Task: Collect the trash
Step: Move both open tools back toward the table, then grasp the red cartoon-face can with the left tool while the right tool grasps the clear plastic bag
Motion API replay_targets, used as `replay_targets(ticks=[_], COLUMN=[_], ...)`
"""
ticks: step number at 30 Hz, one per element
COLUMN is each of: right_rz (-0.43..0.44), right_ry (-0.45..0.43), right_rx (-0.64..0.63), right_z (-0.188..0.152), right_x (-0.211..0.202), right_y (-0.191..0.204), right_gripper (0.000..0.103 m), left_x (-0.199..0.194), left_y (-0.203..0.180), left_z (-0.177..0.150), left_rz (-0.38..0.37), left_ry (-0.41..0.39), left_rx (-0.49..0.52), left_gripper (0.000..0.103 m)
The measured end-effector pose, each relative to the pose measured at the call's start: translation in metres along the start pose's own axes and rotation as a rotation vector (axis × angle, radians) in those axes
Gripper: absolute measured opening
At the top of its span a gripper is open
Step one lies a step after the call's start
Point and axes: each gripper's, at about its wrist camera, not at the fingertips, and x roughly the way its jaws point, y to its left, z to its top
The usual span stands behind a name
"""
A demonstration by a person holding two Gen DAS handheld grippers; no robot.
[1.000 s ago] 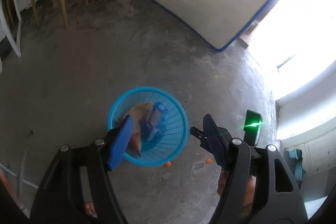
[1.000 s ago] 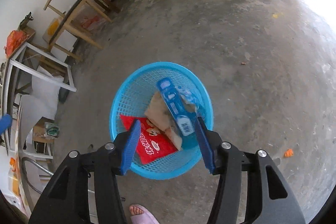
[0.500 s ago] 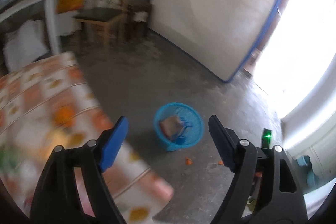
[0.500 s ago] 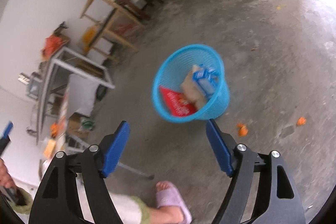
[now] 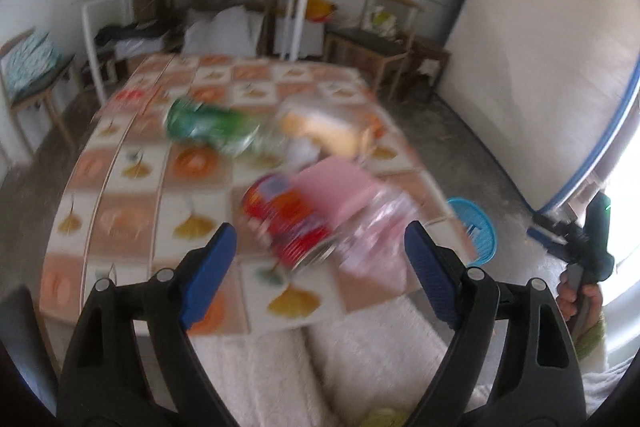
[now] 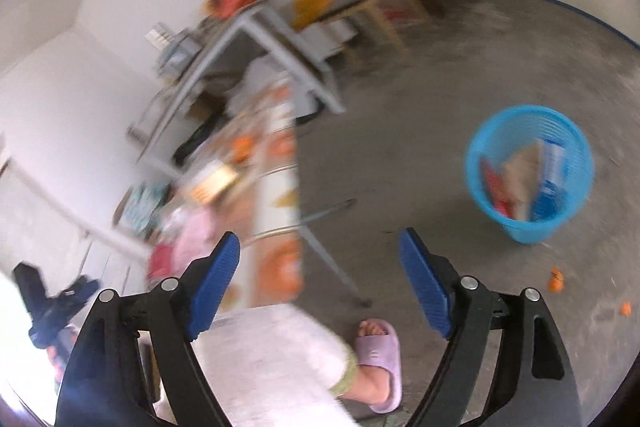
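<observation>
Left claw (image 5: 316, 255): jaws just widened, empty, over red wrapper (image 5: 288, 215) at bench (image 5: 120, 187) centre.
Right claw (image 6: 320, 267): just widened, empty.
Risk: fast blurry swing could snag pink bag (image 5: 360, 219) at 3 o'clock.

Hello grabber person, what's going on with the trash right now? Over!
Left gripper and right gripper open, jaws just widened, nothing between. Blue plastic mesh basket on floor, wrappers inside. Red wrapper, pink packet, green bag blurred on table. Nothing blocking.

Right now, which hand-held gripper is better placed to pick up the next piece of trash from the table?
Left. The left hand-held gripper is open and faces the red wrapper on the table; the right hand-held gripper faces the floor beside it.
</observation>
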Motion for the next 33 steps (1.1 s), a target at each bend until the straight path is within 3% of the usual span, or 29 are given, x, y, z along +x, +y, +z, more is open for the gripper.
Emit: replay_targets(ticks=[8, 13, 17, 20, 29, 33], right_rz=[0.084, 0.075, 0.057, 0.044, 0.034, 0.003], right_ry=[0.13, 0.214, 0.245, 0.255, 0.323, 0.345], right_rx=[-0.105, -0.129, -0.136, -0.139, -0.098, -0.065], right_z=[-0.026, -0.042, -0.042, -0.042, -0.043, -0.043], right_x=[0.035, 0.057, 0.069, 0.076, 0.107, 0.121], right_y=[0.082, 0.102, 0.116, 0.123, 0.142, 0.146], right_gripper=[0.081, 0.081, 0.081, 0.081, 0.081, 0.081], left_x=[0.036, 0.083, 0.116, 0.128, 0.134, 0.126], left_y=[0.018, 0.034, 0.047, 0.051, 0.064, 0.077], left_z=[-0.015, -0.006, 0.001, 0.003, -0.006, -0.013], left_rz=[-0.058, -0.077, -0.028, -0.067, -0.163, -0.163], left_ry=[0.062, 0.121, 0.162, 0.177, 0.161, 0.142], left_rx=[-0.096, -0.21, -0.29, -0.319, -0.332, -0.336], left_gripper=[0.082, 0.082, 0.077, 0.076, 0.072, 0.071])
